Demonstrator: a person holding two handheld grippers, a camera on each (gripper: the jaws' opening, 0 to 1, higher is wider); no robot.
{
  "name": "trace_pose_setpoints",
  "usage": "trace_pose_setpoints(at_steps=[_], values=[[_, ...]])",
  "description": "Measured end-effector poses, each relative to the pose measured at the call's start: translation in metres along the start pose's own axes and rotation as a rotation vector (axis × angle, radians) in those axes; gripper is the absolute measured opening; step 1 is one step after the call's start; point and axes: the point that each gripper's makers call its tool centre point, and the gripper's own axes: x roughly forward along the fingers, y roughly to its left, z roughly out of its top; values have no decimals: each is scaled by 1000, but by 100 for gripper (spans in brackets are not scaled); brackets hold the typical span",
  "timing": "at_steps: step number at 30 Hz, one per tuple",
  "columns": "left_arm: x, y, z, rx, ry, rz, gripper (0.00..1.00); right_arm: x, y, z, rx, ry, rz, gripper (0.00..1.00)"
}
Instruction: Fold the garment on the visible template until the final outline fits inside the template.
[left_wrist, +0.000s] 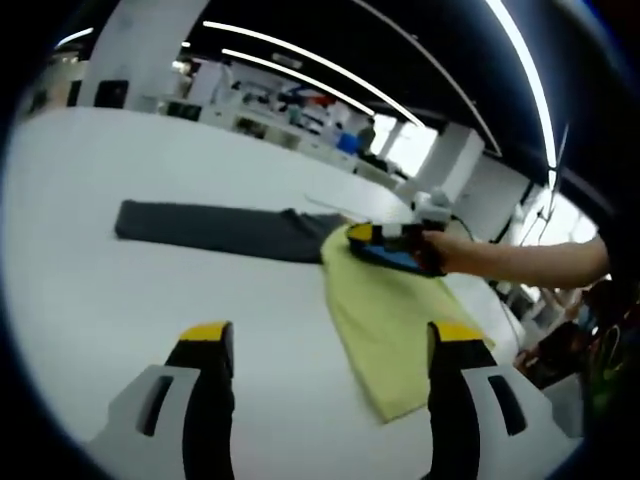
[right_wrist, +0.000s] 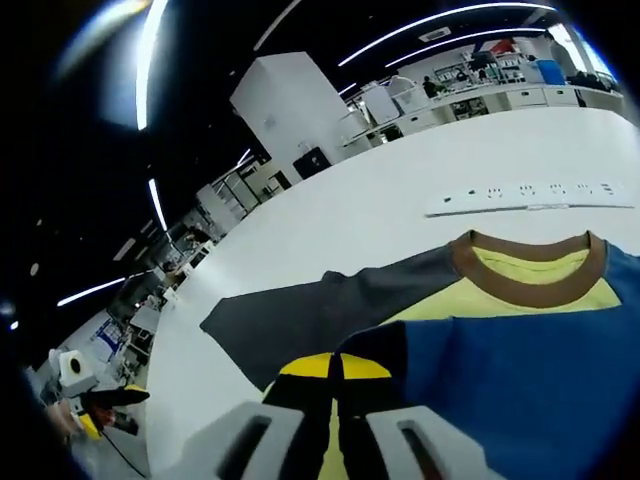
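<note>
Garment (left_wrist: 390, 330), centre right of the left gripper view: yellow body with a grey sleeve (left_wrist: 215, 228) stretched toward the left, lying on a white table (left_wrist: 90, 300). Right gripper (left_wrist: 385, 245), jaws pressed together on the garment's blue edge. Left gripper (left_wrist: 325, 345), lower frame, jaws spread above the table. Power strip (right_wrist: 530, 198), upper right of the right gripper view.
</note>
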Motion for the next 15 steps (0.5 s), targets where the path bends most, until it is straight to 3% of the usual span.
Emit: trace_pose_setpoints(at_steps=[7,10,15], values=[[-1,-1,0,0,-4,2,75,-1,6,2,-31,0,13,0],[0,-3,0,-3,-7,-1,75,-7,24,8,-81,-27,69,1],[1,-6,-1,-1,-6,-9,76,-23,37,20,-203,-77,76,31]])
